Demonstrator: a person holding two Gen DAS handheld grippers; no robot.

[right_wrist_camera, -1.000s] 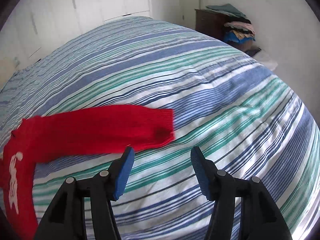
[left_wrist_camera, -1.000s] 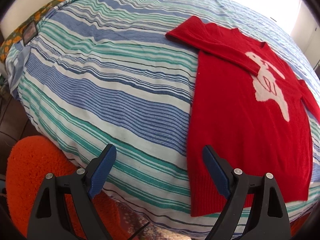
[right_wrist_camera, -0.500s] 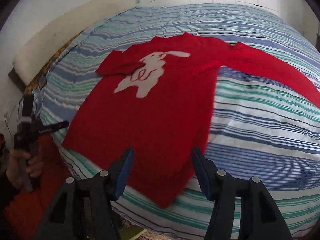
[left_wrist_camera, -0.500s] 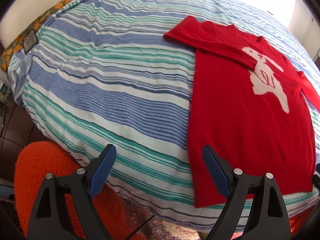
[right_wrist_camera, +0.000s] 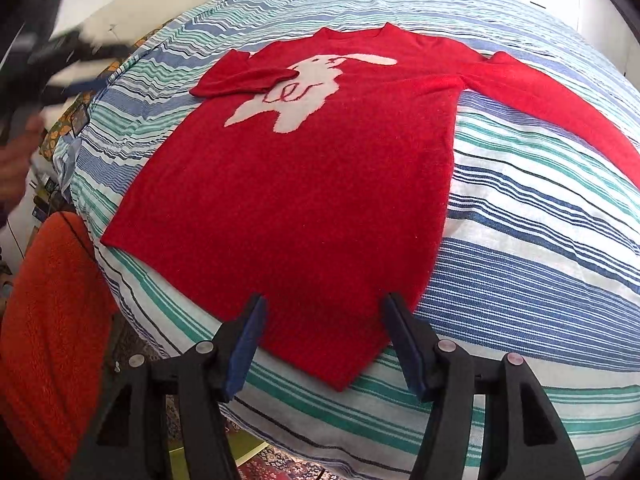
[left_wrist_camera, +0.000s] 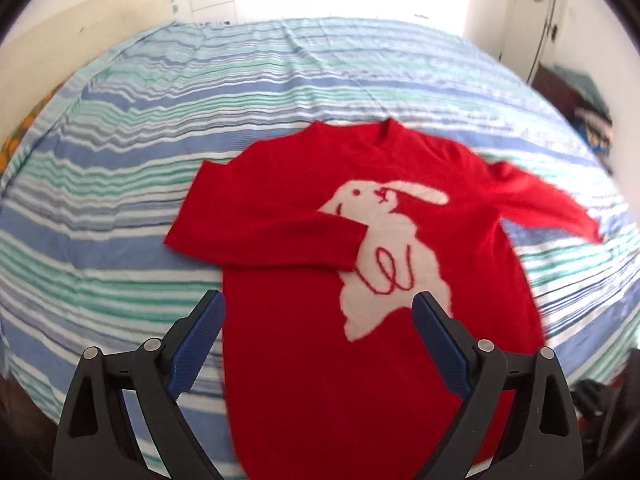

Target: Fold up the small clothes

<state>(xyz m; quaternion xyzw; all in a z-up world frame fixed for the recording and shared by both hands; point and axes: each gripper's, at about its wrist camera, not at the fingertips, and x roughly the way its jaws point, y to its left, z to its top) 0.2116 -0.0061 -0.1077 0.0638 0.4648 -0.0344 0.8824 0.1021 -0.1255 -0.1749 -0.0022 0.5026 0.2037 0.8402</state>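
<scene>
We see a red sweater (right_wrist_camera: 304, 184) spread flat on the striped bed (right_wrist_camera: 540, 264), hem at its near edge, one sleeve folded across the rabbit. Our left hand-held gripper (left_wrist_camera: 318, 320) hangs released; the right hand-held gripper (right_wrist_camera: 324, 316) is opening, nothing grasped.

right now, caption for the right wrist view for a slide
Open right gripper hovers at the hem of a red bunny sweater on a striped bed, one sleeve folded in.

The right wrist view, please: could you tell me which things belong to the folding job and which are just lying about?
Part of the job:
- red sweater, one sleeve folded across its white rabbit
- striped bed cover it lies on
- right gripper, jaws opening, over the hem

Lying about:
- orange fuzzy fabric beside the bed
- patterned rug on the floor
</scene>
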